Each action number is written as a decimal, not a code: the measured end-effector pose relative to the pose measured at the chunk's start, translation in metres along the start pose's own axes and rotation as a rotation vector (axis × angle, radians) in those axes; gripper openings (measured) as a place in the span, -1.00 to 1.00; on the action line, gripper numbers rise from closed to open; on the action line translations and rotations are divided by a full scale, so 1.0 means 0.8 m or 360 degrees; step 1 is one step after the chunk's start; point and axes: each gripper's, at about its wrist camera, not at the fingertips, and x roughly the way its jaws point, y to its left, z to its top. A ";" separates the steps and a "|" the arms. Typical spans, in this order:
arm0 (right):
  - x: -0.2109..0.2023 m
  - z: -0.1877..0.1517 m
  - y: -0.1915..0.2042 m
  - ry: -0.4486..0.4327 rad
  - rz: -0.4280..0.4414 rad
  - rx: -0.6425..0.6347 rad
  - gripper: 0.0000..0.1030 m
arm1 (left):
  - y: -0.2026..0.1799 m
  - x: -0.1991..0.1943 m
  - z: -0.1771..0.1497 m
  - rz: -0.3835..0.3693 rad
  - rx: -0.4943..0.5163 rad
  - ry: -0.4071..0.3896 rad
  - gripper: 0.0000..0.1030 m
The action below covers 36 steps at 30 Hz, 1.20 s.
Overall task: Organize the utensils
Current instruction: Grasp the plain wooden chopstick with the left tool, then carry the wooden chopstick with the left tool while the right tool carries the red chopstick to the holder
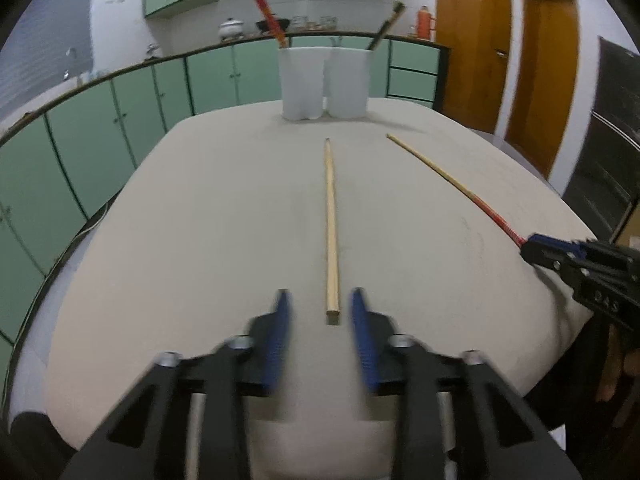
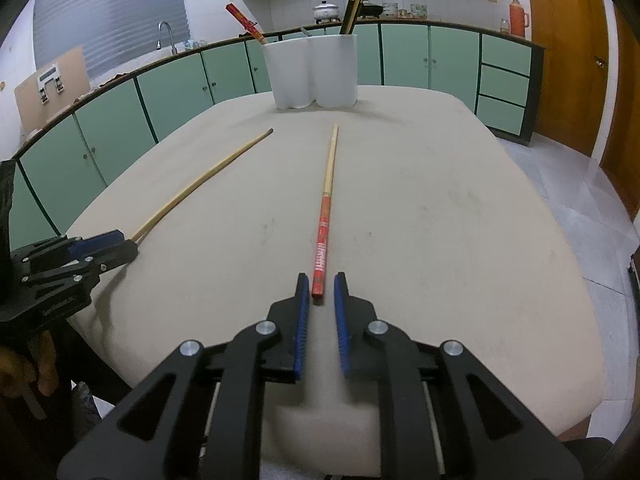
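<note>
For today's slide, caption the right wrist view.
Right gripper open around red-handled chopstick on table; white utensil holder beyond.

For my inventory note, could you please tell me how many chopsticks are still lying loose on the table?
2. A plain wooden chopstick lies ahead of the left claw; a red-handled chopstick lies ahead of the right claw. Others already stand in the white holder.

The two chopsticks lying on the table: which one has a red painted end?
The chopstick in front of the right tongs has it: the red-ended chopstick. The plain chopstick, in front of the left tongs, is bare wood throughout.
</note>
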 end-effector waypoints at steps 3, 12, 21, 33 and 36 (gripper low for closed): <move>0.001 0.001 0.002 0.0006 -0.0018 -0.0001 -0.78 | 0.003 -0.001 0.001 -0.0063 -0.0033 0.0000 -0.87; -0.038 0.015 -0.003 -0.0088 0.0014 0.0082 -0.90 | 0.016 -0.038 0.020 -0.0139 -0.0184 -0.0079 -0.87; -0.108 0.059 0.012 -0.0247 0.0071 0.0075 -0.90 | 0.025 -0.106 0.051 -0.0116 -0.0192 -0.0216 -0.87; -0.170 0.154 0.037 -0.0329 0.0132 -0.0096 -0.90 | 0.043 -0.156 0.131 -0.0137 -0.0156 -0.0274 -0.87; -0.168 0.177 0.044 -0.0300 0.0139 -0.0160 -0.90 | 0.045 -0.162 0.146 -0.0150 -0.0122 -0.0272 -0.87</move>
